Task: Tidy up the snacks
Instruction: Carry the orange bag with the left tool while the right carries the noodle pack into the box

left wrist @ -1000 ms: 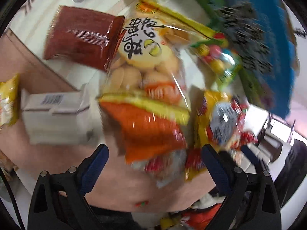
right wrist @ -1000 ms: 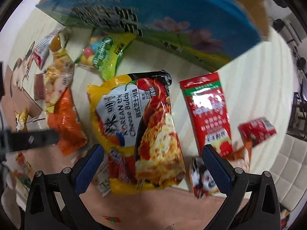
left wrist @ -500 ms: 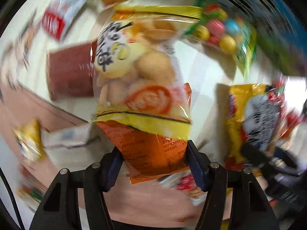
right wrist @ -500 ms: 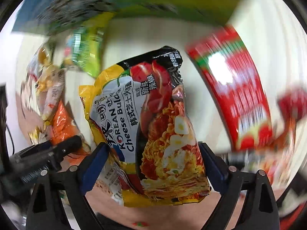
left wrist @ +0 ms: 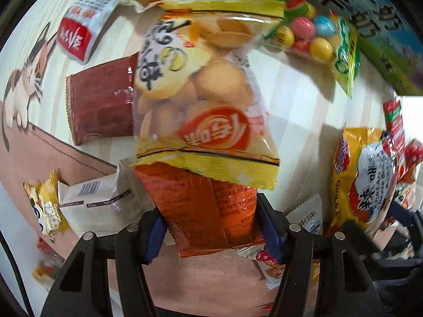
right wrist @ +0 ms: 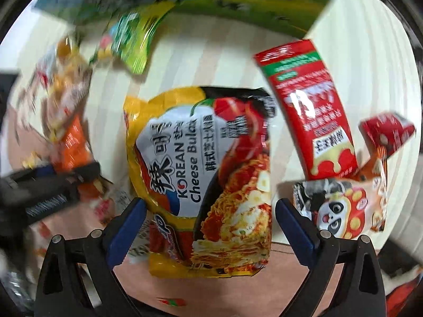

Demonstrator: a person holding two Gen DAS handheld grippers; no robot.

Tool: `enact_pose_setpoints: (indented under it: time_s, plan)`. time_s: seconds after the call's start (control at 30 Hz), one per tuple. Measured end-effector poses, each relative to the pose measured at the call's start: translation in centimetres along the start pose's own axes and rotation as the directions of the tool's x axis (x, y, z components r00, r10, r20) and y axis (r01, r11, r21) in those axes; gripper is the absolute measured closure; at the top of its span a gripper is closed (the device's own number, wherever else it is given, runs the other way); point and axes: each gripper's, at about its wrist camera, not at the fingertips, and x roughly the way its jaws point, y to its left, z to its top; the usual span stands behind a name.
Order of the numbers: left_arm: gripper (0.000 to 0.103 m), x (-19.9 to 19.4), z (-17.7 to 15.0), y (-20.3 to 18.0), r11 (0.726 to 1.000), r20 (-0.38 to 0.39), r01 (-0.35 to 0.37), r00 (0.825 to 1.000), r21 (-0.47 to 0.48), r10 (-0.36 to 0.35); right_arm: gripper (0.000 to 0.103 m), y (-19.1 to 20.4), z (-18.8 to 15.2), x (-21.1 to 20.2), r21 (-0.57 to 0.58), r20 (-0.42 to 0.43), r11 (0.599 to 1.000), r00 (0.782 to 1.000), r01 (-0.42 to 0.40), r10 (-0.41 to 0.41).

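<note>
Two packets in play, one per gripper.

From the left wrist: left gripper [left wrist: 211, 227] clamped on the near end of an orange packet [left wrist: 201, 211], blue fingers [left wrist: 154, 227] pressing both its edges after just closing in. Just beyond the fingers, lapping over the orange packet's far end, a clear biscuit bag [left wrist: 201, 92]. Left of that, a dark red wrapper [left wrist: 100, 105] and, nearer, a white carton [left wrist: 90, 200]. Farther off to the right, a bag of coloured candy balls [left wrist: 312, 37]. Well right of the fingers, a yellow noodle packet [left wrist: 364, 179] lying on the tabletop [left wrist: 296, 105].

From the right wrist: right gripper [right wrist: 210, 216] pointing down over that noodle packet [right wrist: 201, 171], fingers [right wrist: 127, 219] spread wide and just opened a little further. Near end of the packet between them but not squeezed, with a gap showing on the right side. Right of the fingers, a red sachet [right wrist: 312, 116] and a panda-printed packet [right wrist: 335, 211]. Beyond them, blurred, a blue-and-green box [right wrist: 264, 5].

Judged from this: pick-up step, left grasp made, right grasp not yet. Next calls for closing the right fingers on the noodle packet's edges, then lifting both clear, minding the biscuit bag resting on the orange packet. Probably bound for the box, though not certain.
</note>
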Motion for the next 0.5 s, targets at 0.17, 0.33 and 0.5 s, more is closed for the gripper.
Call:
enact_pose_setpoints:
  time_s: [0.17, 0.33, 0.5]
  plan:
    - [0.052, -1.0, -1.5, 0.9, 1.0, 0.02, -0.005, 1.0, -0.007, 0.005, 0.009, 3.2, 0.5, 4.7, 0.011, -0.036, 0.999, 0.999, 0.031, -0.031]
    - [0.054, -2.4, -2.8, 0.9, 0.998, 0.049, -0.053, 0.997, 0.026, 0.052, 0.014, 4.5, -0.2, 8.4, 0.046, 0.01, 0.999, 1.0, 0.025, -0.026]
    - [0.054, -5.0, -5.5, 0.6, 0.998, 0.066, -0.053, 0.997, 0.041, 0.05, 0.014, 3.4, -2.6, 10.6, 0.121, 0.028, 0.992, 0.999, -0.021, 0.018]
